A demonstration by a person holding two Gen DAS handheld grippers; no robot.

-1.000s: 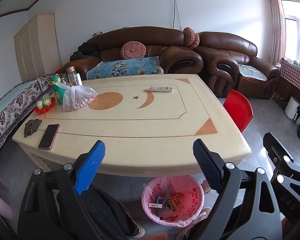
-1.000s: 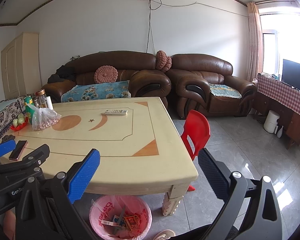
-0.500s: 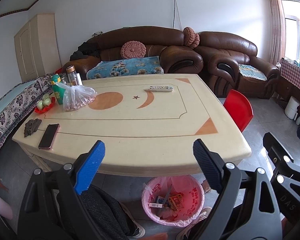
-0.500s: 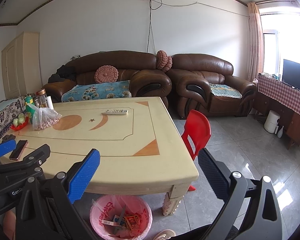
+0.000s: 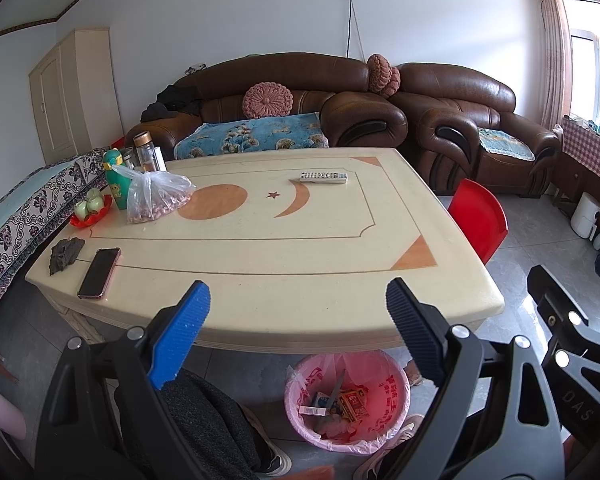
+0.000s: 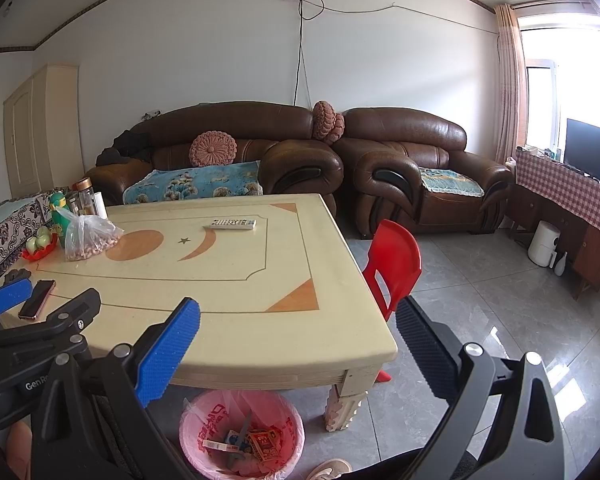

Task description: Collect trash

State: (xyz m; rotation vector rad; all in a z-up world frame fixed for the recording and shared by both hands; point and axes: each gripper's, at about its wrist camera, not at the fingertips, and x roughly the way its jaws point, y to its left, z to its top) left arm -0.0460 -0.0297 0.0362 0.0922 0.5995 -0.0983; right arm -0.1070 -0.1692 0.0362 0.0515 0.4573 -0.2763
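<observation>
Under the near edge of the bench (image 5: 300, 312), a pink-lined trash bin (image 5: 346, 396) is sitting on the floor, already holding small boxes and wrappers. Both claws are hovering above it, empty, jaws spread wide apart: the left claw (image 5: 296, 312) is sitting almost directly over the bin, the right claw (image 6: 300, 332) just to the bin's right. Beyond the bin, at the bench's far left corner, a dark crumpled scrap (image 5: 66, 254) is lying beside a phone (image 5: 99, 267), nearer the left claw, probably the next pickup.
</observation>
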